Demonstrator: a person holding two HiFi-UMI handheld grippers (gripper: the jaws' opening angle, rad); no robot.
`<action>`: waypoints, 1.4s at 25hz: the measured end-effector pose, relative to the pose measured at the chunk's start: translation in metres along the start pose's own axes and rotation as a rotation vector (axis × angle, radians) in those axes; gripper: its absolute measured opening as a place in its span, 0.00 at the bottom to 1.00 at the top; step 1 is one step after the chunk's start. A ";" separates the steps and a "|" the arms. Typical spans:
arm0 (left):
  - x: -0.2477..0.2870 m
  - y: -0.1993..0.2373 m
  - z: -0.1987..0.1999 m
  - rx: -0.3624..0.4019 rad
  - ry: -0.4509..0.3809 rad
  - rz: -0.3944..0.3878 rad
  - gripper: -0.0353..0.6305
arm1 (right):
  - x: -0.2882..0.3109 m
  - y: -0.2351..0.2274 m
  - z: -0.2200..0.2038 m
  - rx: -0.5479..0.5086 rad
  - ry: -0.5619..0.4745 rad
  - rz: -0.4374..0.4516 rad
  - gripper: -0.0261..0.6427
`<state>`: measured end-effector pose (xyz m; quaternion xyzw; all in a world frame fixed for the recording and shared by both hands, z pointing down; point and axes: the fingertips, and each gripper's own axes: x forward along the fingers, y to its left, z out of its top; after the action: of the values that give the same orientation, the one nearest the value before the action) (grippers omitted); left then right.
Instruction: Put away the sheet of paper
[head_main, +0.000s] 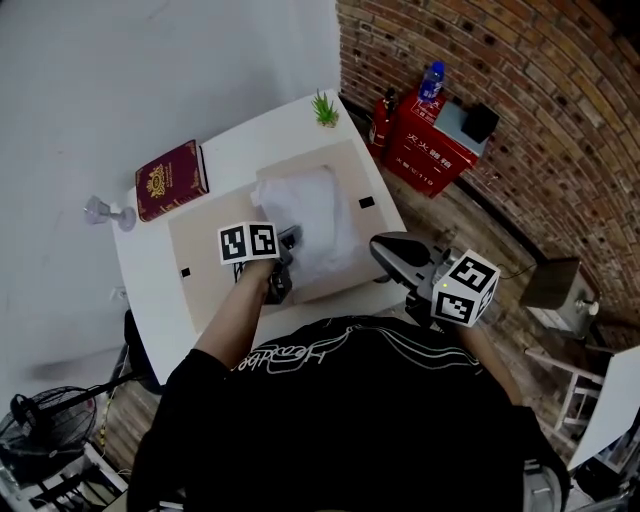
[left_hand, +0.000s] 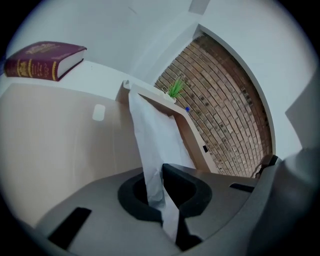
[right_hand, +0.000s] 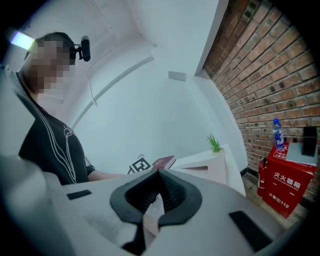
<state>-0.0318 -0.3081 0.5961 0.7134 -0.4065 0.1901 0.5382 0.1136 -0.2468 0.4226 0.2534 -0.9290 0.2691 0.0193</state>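
Clamps left gripper (left_hand: 162, 172) on near edge of sheet of paper (head_main: 305, 215), mid-bench (head_main: 250, 140) | holds right gripper (right_hand: 157, 175) pressed together, empty-looking, off right edge | likely light, limp, crease-prone; suits edge pinch

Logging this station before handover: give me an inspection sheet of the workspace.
Surface: white table with beige mat.
Job's things: sheet of paper, lifted and rumpled over the mat.
Clutter: red book, small plant.
Grippers: left gripper shut on the paper; right gripper jaws together, hold unclear.
Cables: nothing seen on the table.
Surroundings: brick wall, red cabinet, bottle, floor fan.
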 end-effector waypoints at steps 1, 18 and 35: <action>0.002 -0.003 0.000 0.010 0.001 0.010 0.10 | -0.002 -0.001 0.001 -0.003 -0.003 0.004 0.05; -0.013 0.012 0.019 -0.021 -0.213 0.226 0.40 | -0.032 -0.003 0.007 -0.078 -0.011 0.057 0.04; -0.025 0.060 0.002 0.099 -0.134 0.413 0.18 | -0.025 0.014 0.006 -0.109 -0.007 0.033 0.04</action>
<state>-0.0944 -0.3060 0.6145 0.6514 -0.5692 0.2680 0.4240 0.1295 -0.2276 0.4065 0.2374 -0.9464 0.2173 0.0252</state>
